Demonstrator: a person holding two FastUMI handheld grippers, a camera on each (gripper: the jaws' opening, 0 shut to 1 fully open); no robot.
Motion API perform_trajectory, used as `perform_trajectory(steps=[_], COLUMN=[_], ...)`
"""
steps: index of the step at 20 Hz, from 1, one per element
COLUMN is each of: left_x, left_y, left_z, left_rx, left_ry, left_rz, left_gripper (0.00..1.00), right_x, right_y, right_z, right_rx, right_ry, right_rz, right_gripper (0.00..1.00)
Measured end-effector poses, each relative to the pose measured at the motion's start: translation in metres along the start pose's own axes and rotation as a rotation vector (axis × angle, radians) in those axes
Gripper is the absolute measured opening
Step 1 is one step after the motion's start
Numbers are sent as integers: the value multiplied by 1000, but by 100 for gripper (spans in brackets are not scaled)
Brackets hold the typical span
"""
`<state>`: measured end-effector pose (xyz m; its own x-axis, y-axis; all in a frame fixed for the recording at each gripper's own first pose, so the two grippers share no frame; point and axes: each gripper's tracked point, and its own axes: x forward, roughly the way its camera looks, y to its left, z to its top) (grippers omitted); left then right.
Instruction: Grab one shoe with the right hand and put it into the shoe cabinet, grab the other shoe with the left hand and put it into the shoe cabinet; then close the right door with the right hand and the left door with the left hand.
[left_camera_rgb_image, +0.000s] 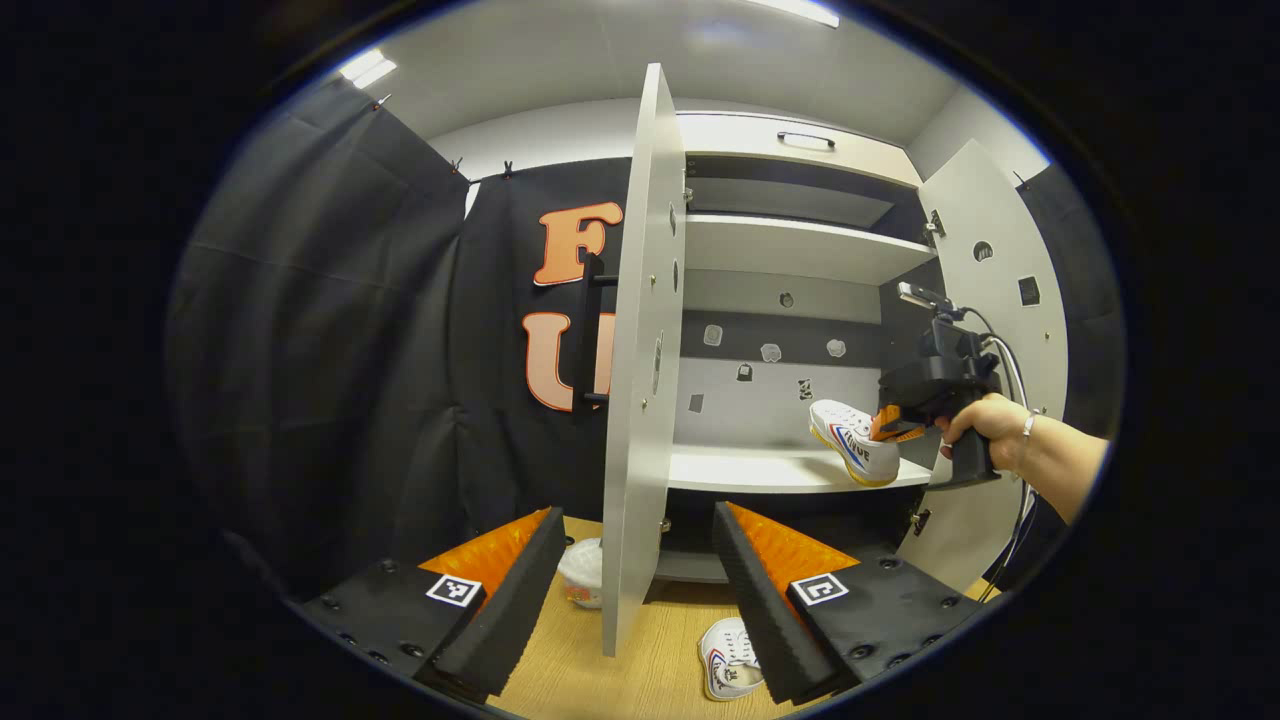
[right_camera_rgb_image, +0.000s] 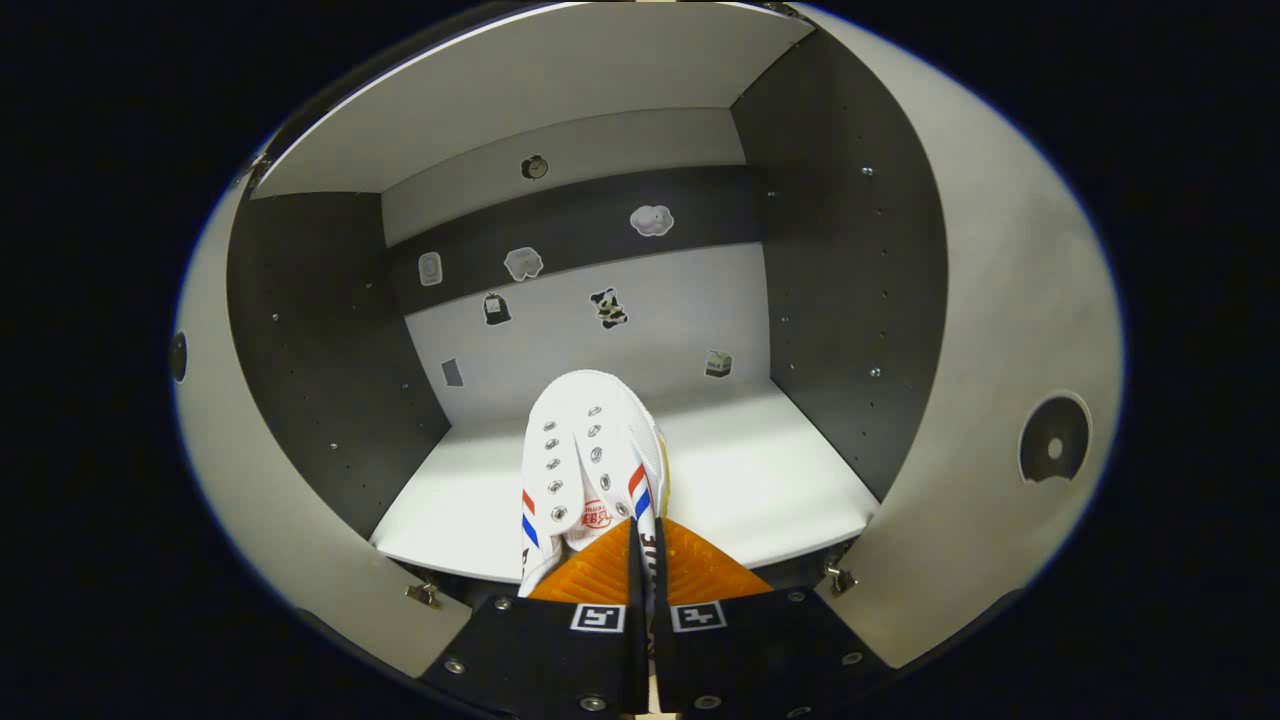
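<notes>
Inside the open shoe cabinet (right_camera_rgb_image: 640, 470), the right gripper (right_camera_rgb_image: 640, 545) clamps one shoe (right_camera_rgb_image: 590, 450) over the shelf at six o'clock. The other shoe (left_camera_rgb_image: 728, 668) waits on the floor; the left gripper (left_camera_rgb_image: 640, 560) is spread, both doors open.

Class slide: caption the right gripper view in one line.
Right gripper, shut on a white sneaker, carries it onto the cabinet shelf.

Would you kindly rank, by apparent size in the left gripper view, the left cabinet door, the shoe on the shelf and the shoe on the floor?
1. Left door, by far the largest.
2. Shoe on the shelf and shoe on the floor look alike; the floor shoe is partly hidden behind a finger and nearer, so I won't rank them.
</notes>
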<state>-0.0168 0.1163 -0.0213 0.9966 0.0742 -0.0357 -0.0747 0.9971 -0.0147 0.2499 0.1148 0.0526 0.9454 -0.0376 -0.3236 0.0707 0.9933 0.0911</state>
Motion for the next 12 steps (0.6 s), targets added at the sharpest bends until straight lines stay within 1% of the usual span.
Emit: perform_trajectory(steps=[3,6,7,9,10,11,12], left_x=[-1,-1,0,0,1,2,3], left_y=[3,3,2,-1,-3,-5,-8], left_z=[-1,-1,-2,-3,-4,-5,-6], left_rx=[4,9,11,15,15,12,6], left_ry=[4,6,8,10,10,12,16], left_rz=[7,11,9,8,6,3,-3], left_gripper=[96,96,96,96,96,96,96], right_x=[35,65,73,78,76,74,69], right_y=[-4,-12,-15,-16,-14,-13,-12], right_z=[4,-9,-14,-18,-14,-9,-3], right_rx=[7,42,51,74,76,64,46], right_ry=[39,114,136,162,152,128,97], right_rz=[-22,-52,-59,-47,-36,-27,-25], right_gripper=[2,2,2,4,11,11,17])
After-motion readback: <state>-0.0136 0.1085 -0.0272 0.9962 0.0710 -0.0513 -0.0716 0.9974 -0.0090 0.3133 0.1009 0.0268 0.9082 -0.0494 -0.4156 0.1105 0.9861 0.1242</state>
